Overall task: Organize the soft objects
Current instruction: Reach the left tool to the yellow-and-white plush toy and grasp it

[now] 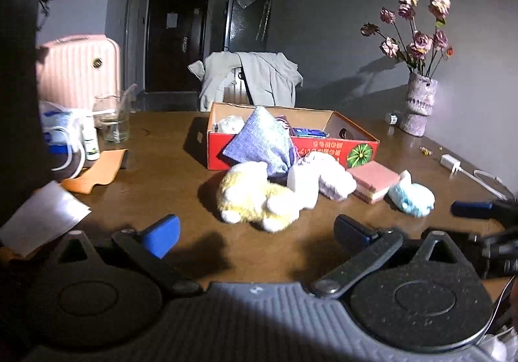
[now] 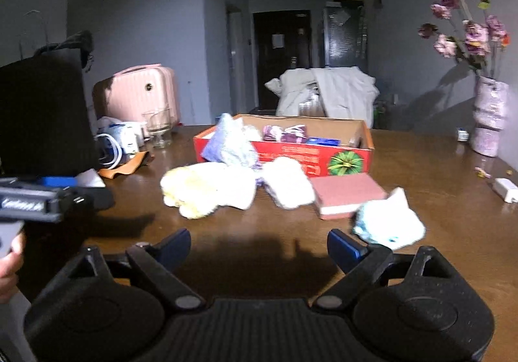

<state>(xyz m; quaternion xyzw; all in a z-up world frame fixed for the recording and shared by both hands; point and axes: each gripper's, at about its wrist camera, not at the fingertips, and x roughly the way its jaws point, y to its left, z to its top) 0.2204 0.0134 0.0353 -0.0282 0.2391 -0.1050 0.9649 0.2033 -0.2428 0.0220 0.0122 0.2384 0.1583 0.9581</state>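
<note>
Soft things lie on the brown table in front of a red cardboard box [image 1: 323, 151] [image 2: 291, 155]. A yellow-white plush toy [image 1: 255, 197] [image 2: 197, 189] lies left, a blue knitted cloth [image 1: 262, 142] [image 2: 226, 143] drapes over the box's front wall, a white-lilac soft piece [image 1: 330, 177] [image 2: 288, 182] sits in the middle, a pink sponge [image 1: 375, 182] [image 2: 346, 193] to its right, and a light blue-white plush [image 1: 411, 195] [image 2: 388, 221] far right. My left gripper [image 1: 259, 231] is open and empty, short of the yellow plush. My right gripper [image 2: 259, 247] is open and empty, its right finger just left of the blue plush.
A vase of dried flowers [image 1: 417, 103] [image 2: 489, 116] stands at the table's right edge beside a white charger [image 1: 451, 161] [image 2: 505, 189]. A glass [image 1: 113, 122] [image 2: 158, 127], packets, an orange cloth [image 1: 97, 171] and a dark block stand left. A draped chair [image 1: 252, 80] is behind the box.
</note>
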